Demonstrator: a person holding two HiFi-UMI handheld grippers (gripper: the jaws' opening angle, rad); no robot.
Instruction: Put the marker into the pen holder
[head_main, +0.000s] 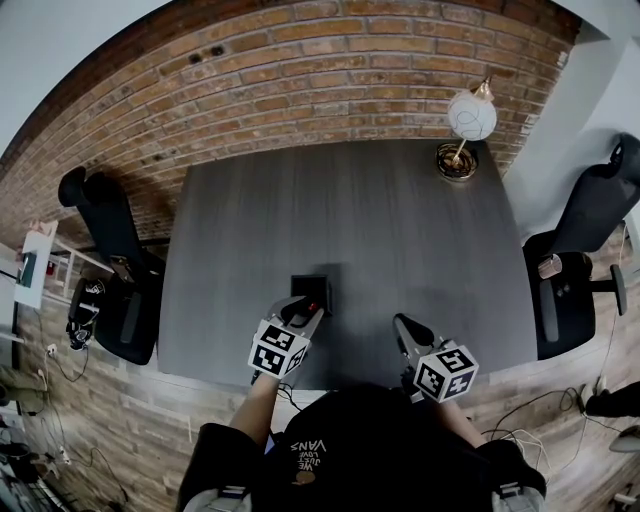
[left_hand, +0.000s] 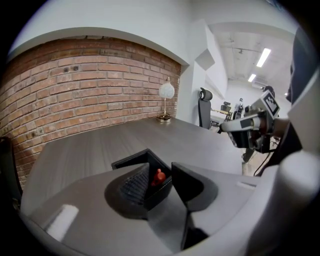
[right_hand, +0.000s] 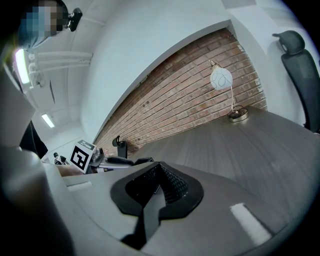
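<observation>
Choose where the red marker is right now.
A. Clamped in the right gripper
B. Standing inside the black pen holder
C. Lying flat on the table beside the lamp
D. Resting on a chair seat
B: the left gripper view shows the marker with its red tip up inside the pen holder, between the parted jaws of the left gripper, which do not press on it.

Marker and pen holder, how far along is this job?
Done, it seems: the marker stands with its red end up inside the black pen holder on the table. In hand: nothing; the left gripper hangs over the holder with its jaws apart on either side of the marker, not pressing it. The right gripper is shut and empty. Left: probably only lifting the left gripper clear.
</observation>
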